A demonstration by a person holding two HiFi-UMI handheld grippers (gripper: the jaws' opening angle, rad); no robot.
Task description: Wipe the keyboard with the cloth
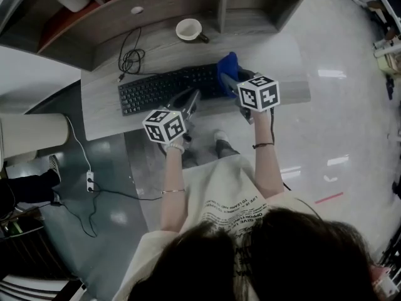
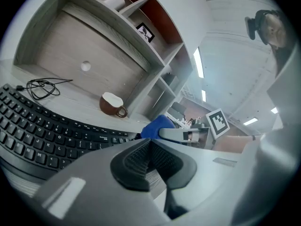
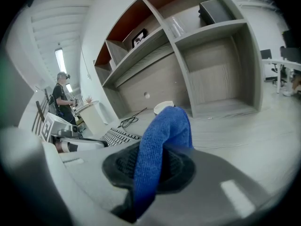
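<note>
Jaws of the right gripper [image 3: 150, 166] clench one blue cloth [image 3: 162, 135] at the right end of the single keyboard [image 1: 169, 88]. The left gripper [image 2: 149, 161] is pressed together, empty, at the keyboard's near edge. Beyond the keyboard sit one mug [image 1: 189, 29] and one coiled cable [image 1: 130, 58]. Only the right gripper view shows a distant person [image 3: 61, 95].

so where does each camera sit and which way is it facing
Head view: on the person's head, looking steeply down at the desk, keyboard and mug; shows both arms, the left gripper and the right gripper holding the blue cloth.
Left gripper view: on the left gripper, looking along its shut, empty jaws over the keyboard toward the shelves; the right gripper shows beyond.
Right gripper view: on the right gripper, looking along jaws shut on the blue cloth toward the shelves.
Shared: all three show keyboard and mug.
</note>
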